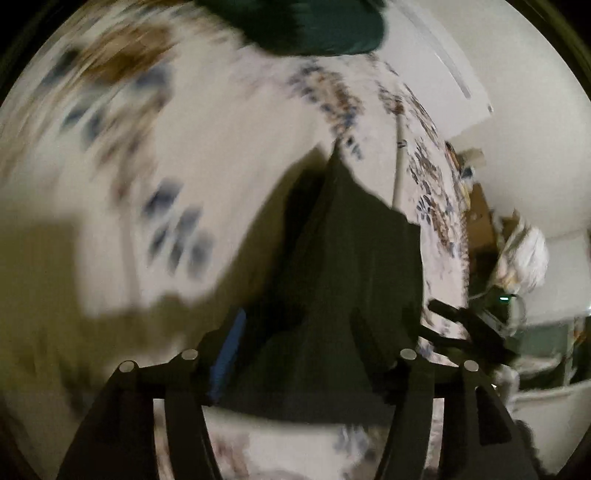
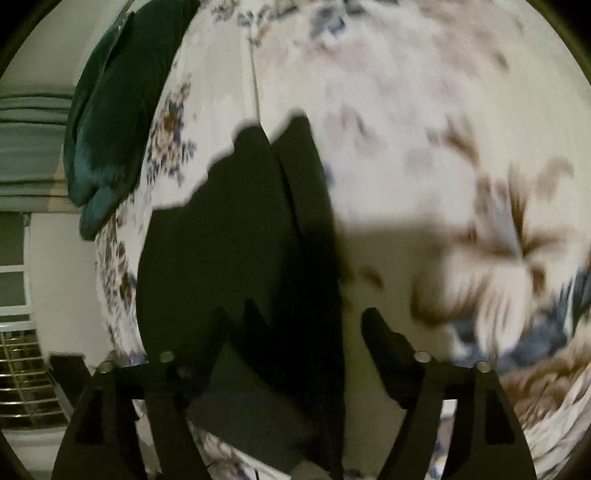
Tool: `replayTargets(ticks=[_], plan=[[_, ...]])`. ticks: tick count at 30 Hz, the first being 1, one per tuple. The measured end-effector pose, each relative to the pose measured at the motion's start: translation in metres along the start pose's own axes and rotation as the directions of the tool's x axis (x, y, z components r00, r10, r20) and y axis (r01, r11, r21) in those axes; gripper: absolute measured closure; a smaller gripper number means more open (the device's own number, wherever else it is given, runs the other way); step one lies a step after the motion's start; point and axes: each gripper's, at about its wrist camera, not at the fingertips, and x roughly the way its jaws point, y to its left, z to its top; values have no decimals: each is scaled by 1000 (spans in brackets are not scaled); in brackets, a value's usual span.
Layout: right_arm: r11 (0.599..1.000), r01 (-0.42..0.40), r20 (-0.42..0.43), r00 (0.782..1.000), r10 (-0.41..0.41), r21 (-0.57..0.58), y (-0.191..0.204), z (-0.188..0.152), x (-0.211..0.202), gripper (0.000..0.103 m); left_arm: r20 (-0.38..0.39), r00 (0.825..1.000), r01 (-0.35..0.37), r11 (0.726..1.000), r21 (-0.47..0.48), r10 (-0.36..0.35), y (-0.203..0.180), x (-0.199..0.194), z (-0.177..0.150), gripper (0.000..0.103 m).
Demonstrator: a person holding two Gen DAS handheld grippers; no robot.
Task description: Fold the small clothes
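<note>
A dark, nearly black small garment [image 1: 351, 266] lies on a white bedsheet with a blue and brown floral print [image 1: 207, 155]. It reaches in between the fingers of my left gripper [image 1: 295, 347], which stands open, one finger showing a blue pad [image 1: 227, 354]. In the right wrist view the same dark garment [image 2: 236, 236] lies under my right gripper [image 2: 295, 332], whose fingers are spread wide apart over its near edge. Both views are blurred. My right gripper also shows in the left wrist view [image 1: 469, 328].
A dark green cloth lies at the far edge of the bed [image 1: 314, 26], also in the right wrist view [image 2: 110, 122]. White walls and a white bundle [image 1: 524, 258] lie beyond the bed. A metal rack [image 2: 22, 380] stands at lower left.
</note>
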Motion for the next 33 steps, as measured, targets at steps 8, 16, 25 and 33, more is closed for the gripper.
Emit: replayTargets(ticks=[8,16,25,33], plan=[[986,-164,-73,983,167,42,-25,9,33,18,-36,987,143,957,-254,-158,45,26,-63,40],[943,-324,-61,942,329,76,-21,46,55,18,71,967,252,902,-350,-243,35,88,-57,39],[970,-240,-8,971,240,41,-4,55,63,74,239,945,304,868,-392,-223,21,65,-28,80],[980,-161,159,977,142,115,2,-36,9,87,168,932,355,904,-236,-322,22,16,29,84]])
